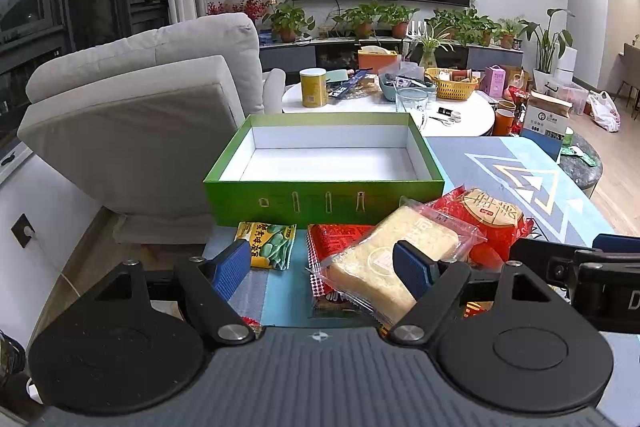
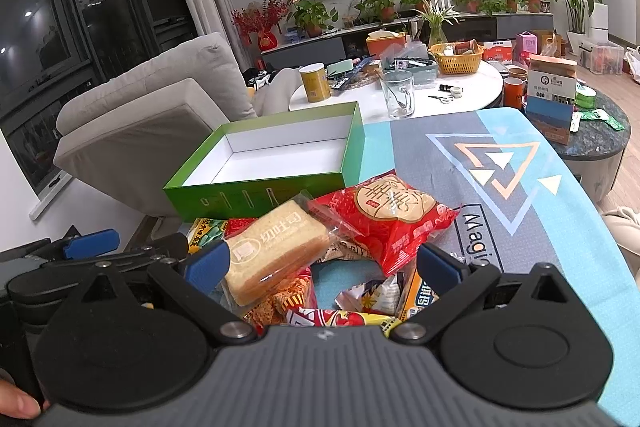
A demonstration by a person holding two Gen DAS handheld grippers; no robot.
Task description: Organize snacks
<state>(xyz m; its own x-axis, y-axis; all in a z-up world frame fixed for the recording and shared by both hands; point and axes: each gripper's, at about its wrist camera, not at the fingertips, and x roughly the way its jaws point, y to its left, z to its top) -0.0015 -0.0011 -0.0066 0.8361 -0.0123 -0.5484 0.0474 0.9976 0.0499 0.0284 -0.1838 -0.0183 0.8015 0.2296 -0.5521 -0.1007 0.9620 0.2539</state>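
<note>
An open green box (image 1: 320,201) with a white inside stands empty on the patterned mat (image 2: 500,167). In front of it lies a pile of snacks: wrapped toast (image 1: 384,259), a red round-cake packet (image 1: 494,223), a green bean packet (image 1: 268,247) and a flat red packet (image 1: 340,239). My left gripper (image 1: 320,267) hovers open over the near side of the pile, gripping nothing. My right gripper (image 2: 324,263) is open too, straddling the toast (image 2: 276,255), the red packet (image 2: 388,219) and several small wrappers below. The box (image 2: 256,197) lies ahead to the left.
A grey armchair (image 1: 140,107) stands left of the box. Behind is a white round table (image 1: 472,111) with a yellow can (image 1: 313,87), a glass mug (image 2: 396,95) and a yellow basket (image 1: 452,83). A carton (image 2: 550,99) sits on a dark side table at right.
</note>
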